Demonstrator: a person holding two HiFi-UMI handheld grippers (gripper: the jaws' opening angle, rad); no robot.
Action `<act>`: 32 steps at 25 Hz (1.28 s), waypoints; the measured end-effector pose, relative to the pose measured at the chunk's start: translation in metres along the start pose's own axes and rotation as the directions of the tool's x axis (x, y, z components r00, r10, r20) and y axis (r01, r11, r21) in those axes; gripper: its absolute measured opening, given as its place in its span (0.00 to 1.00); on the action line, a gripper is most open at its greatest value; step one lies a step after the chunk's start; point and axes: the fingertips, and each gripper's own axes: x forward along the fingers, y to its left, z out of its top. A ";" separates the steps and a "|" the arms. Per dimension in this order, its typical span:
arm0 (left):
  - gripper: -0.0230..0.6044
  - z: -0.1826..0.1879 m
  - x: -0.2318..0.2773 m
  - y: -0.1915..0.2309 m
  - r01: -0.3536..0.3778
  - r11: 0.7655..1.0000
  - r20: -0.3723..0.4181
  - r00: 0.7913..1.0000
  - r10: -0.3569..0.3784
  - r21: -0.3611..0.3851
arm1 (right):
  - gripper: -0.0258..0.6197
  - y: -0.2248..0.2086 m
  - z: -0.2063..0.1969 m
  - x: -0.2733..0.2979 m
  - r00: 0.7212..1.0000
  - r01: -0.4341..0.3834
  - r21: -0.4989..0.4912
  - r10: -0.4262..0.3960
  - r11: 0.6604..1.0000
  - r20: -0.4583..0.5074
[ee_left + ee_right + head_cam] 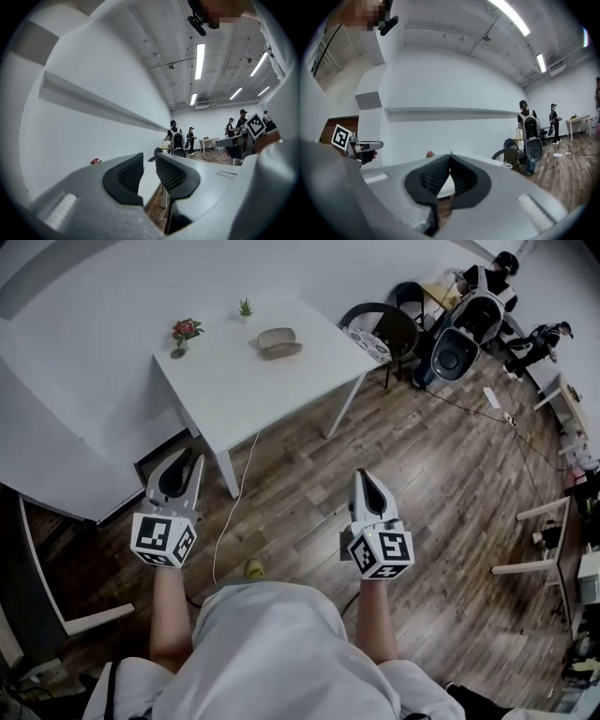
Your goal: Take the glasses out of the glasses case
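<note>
Nearest the person, well short of the glasses case, the left tool (184, 463) hung over the wooden floor (422, 474) with its jaws slightly parted and nothing between them. The right tool (362, 480) was level with it, tips pressed together on nothing at all. Neither was anywhere near the case; both were held low with open floor ahead. Then the white surface (234, 381), and on its far half lay the glasses case (277, 340): a taupe oval clamshell, lying flat, lid apparently down, no glasses on show, so presumably they were inside. To the case's left stood a small red flower (185, 333), behind it a little green plant (245, 307), and off to its right a dark chair (382, 327). The case looked light and rigid with a smooth shell, likely to skate on that bare top, so one tool would want to pin the lower half by its long sides while the other lifts the lid at the front lip. The glasses would be lighter and fragile: best taken by the bridge or a temple arm, never on the lenses, with a soft squeeze.
</note>
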 end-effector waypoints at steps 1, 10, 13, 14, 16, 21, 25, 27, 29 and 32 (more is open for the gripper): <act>0.17 -0.002 0.004 0.004 0.006 1.000 -0.001 1.000 -0.006 -0.004 | 0.04 0.002 0.000 0.005 1.000 0.003 -0.002 -0.003 1.000 -0.002; 0.17 -0.011 0.043 0.012 0.065 0.998 -0.003 0.998 -0.065 0.003 | 0.04 -0.010 -0.002 0.031 0.999 0.049 0.010 -0.049 0.999 0.008; 0.17 -0.012 0.060 0.015 0.071 0.997 -0.001 0.997 -0.071 0.010 | 0.04 -0.017 -0.004 0.047 0.999 0.044 0.022 -0.044 0.999 0.012; 0.17 -0.012 0.067 0.016 0.072 0.997 0.001 0.997 -0.072 0.014 | 0.04 -0.019 -0.004 0.054 0.999 0.039 0.024 -0.039 0.999 0.015; 0.17 -0.012 0.080 0.020 0.072 0.997 0.003 0.997 -0.072 0.024 | 0.04 -0.025 -0.002 0.067 0.999 0.029 0.027 -0.030 0.999 0.021; 0.17 -0.018 0.127 0.036 0.064 0.997 -0.004 0.998 -0.064 0.033 | 0.04 -0.046 -0.004 0.116 1.000 0.017 0.032 -0.018 0.999 0.025; 0.17 -0.031 0.170 0.043 0.059 0.998 -0.031 0.998 -0.058 0.029 | 0.04 -0.071 -0.009 0.155 1.000 0.008 0.038 -0.009 0.999 0.009; 0.17 -0.037 0.194 0.043 0.059 0.998 -0.047 0.997 -0.057 0.026 | 0.04 -0.088 -0.010 0.175 1.000 0.005 0.041 -0.005 0.999 0.003; 0.17 -0.041 0.219 0.040 0.057 0.998 -0.062 0.997 -0.055 0.024 | 0.04 -0.106 -0.010 0.194 1.000 -0.003 0.048 0.003 0.999 -0.006; 0.17 -0.047 0.258 0.041 0.045 0.999 -0.082 0.996 -0.043 0.022 | 0.04 -0.133 -0.011 0.228 1.000 -0.018 0.056 0.019 0.998 -0.025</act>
